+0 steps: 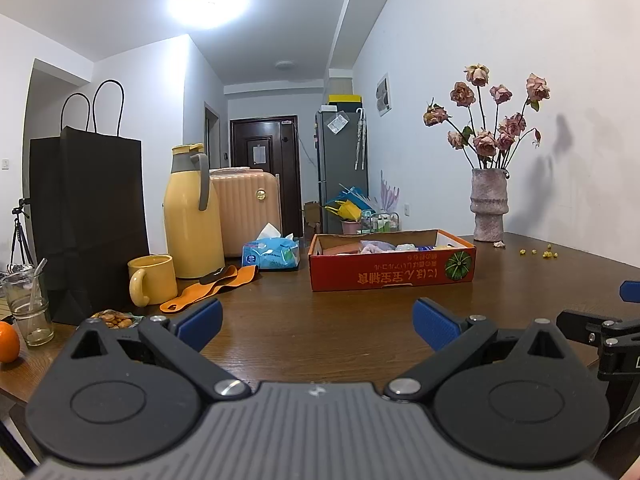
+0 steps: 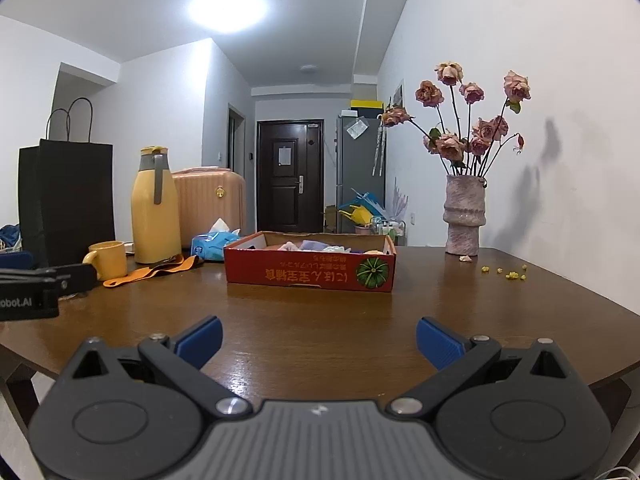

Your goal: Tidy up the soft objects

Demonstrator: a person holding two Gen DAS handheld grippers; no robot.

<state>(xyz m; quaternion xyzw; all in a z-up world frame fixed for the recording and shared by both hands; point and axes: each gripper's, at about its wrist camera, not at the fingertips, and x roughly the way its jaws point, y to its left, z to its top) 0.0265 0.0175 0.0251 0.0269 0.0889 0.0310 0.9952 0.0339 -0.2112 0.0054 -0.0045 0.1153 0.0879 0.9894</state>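
Left gripper (image 1: 318,326) and right gripper (image 2: 319,342), blue fingers spread and empty, above the brown wooden counter (image 2: 320,320); red cardboard box (image 2: 310,272) of soft items at twelve o'clock.

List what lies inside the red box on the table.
Above the red box wall show soft heaps: a pink cloth, a lilac cloth and something white. The wall hides the box floor and whatever lies lower.
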